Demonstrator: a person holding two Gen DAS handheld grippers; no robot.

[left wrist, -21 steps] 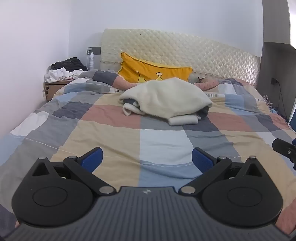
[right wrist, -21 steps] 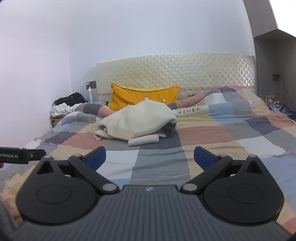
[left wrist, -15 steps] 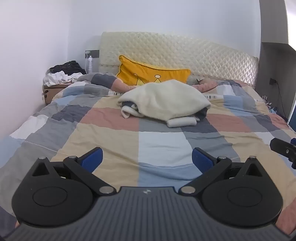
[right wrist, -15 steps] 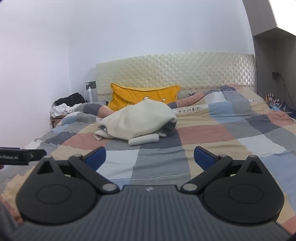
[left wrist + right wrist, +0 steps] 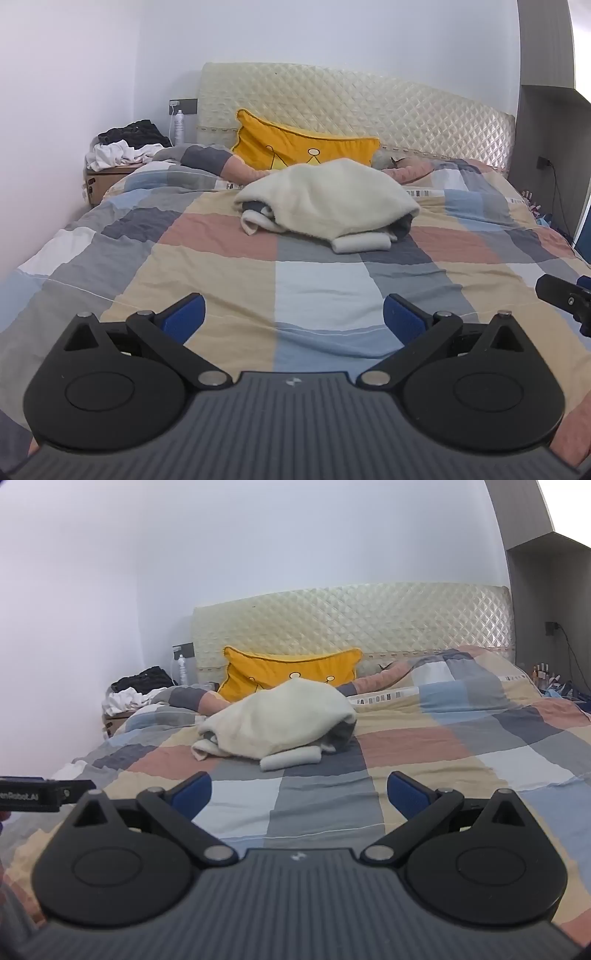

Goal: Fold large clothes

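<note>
— How do my two tools stand at this moment?

— I have the left gripper (image 5: 292, 314) spread wide with nothing between the blue pads, and the right gripper (image 5: 300, 792) the same, wide and empty. Both hover low over the bed (image 5: 321, 295).

— Where is the garment from there?

— The cream garment (image 5: 328, 197) lies straight ahead of both, well apart, crumpled in a heap in front of the yellow pillow (image 5: 295, 149). Its long side runs across the bed, left to right.

— Which one is nearer?

— I judge neither clearly. It sits slightly left in the right view, so I think each gripper can take its own end.
</note>
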